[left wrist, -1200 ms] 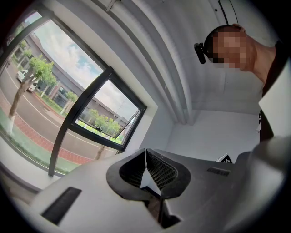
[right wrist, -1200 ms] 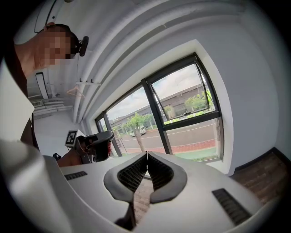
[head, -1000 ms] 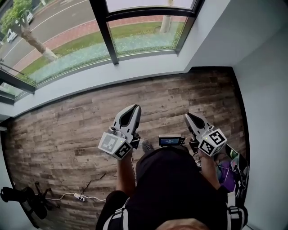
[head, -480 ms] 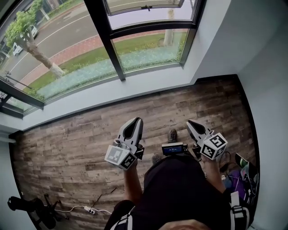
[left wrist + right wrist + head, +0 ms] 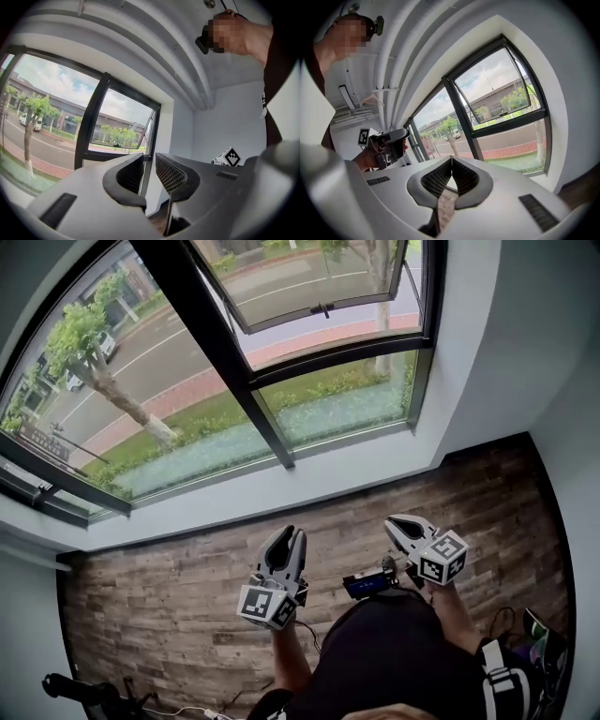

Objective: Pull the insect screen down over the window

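A dark-framed window (image 5: 221, 365) fills the far wall, and its upper right sash (image 5: 323, 306) stands tilted open outward. I cannot make out an insect screen in any view. My left gripper (image 5: 288, 536) is held over the wooden floor, short of the sill. Its jaws have just been opening and stand slightly apart in the left gripper view (image 5: 150, 161), with nothing between them. My right gripper (image 5: 395, 521) is beside it, pointing at the window's right part, and is shut and empty (image 5: 451, 159). Each gripper shows in the other's view: the left gripper (image 5: 389, 139), the right gripper's marker cube (image 5: 229, 157).
A white sill (image 5: 281, 493) runs under the window above the wooden floor (image 5: 169, 587). White walls (image 5: 525, 343) close in at the right. A small device with a blue screen (image 5: 367, 583) hangs at the person's waist. Dark gear (image 5: 80, 692) lies at bottom left and bags (image 5: 542, 634) at bottom right.
Both grippers have moved forward toward the window, and the head view has tilted up to show more of the glass. The left jaws have parted a little; the right stay shut.
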`<state>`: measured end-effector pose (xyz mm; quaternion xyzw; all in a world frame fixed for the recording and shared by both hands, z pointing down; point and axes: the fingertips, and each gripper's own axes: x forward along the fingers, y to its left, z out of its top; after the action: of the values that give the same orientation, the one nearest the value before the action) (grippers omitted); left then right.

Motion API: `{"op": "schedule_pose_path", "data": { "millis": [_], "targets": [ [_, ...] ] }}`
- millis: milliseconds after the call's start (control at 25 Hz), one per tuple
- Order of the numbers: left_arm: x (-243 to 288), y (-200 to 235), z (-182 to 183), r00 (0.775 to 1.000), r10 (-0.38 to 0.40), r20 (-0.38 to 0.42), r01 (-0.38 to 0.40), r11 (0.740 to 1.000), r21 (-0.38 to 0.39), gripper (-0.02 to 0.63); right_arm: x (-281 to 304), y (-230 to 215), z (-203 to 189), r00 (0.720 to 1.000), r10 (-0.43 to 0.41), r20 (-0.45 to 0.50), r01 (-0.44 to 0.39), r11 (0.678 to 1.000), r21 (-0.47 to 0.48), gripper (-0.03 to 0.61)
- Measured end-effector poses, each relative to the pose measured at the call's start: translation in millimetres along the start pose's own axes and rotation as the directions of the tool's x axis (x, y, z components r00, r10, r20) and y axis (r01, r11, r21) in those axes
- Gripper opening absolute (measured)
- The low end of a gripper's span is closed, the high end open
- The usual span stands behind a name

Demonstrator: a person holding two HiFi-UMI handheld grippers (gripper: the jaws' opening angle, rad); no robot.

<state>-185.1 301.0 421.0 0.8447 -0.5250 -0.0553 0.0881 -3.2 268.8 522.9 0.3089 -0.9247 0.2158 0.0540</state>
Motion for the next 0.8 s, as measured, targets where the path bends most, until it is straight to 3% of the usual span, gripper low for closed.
{"op": "schedule_pose_path", "data": {
  "millis": [200,360,520,680,800],
  "targets": [
    [76.3,9.0,16.5,1.000,0.012,-0.007,-0.011,0.992,0.122,0.087,11.4,-60.2,50.0,1.000,-0.004,0.002,0.005,0.995,-0.101,0.008],
    [134.7,15.7,20.1,0.999,0.028,-0.028,-0.023,0.984,0.178,0.087,9.6,-122.8,73.3,0.999,-0.048,-0.010,0.046,0.988,-0.145,0.008],
    [176.2,36.0,46.6,1.000,0.029,-0.010,-0.026,0.965,0.260,0.087,12.5,-158.6,104.5,0.997,-0.076,-0.002,0.074,0.976,-0.204,0.008],
    [230.6,70.2,89.7,0.997,0.080,-0.012,-0.068,0.907,0.416,0.097,31.3,-185.5,131.7,0.994,-0.106,-0.017,0.095,0.948,-0.304,0.008],
    [273.3,97.2,135.2,0.996,0.068,0.058,-0.088,0.841,0.533,0.097,55.5,-198.6,157.4,0.993,-0.111,-0.027,0.092,0.915,-0.393,0.008]
  ]
}}
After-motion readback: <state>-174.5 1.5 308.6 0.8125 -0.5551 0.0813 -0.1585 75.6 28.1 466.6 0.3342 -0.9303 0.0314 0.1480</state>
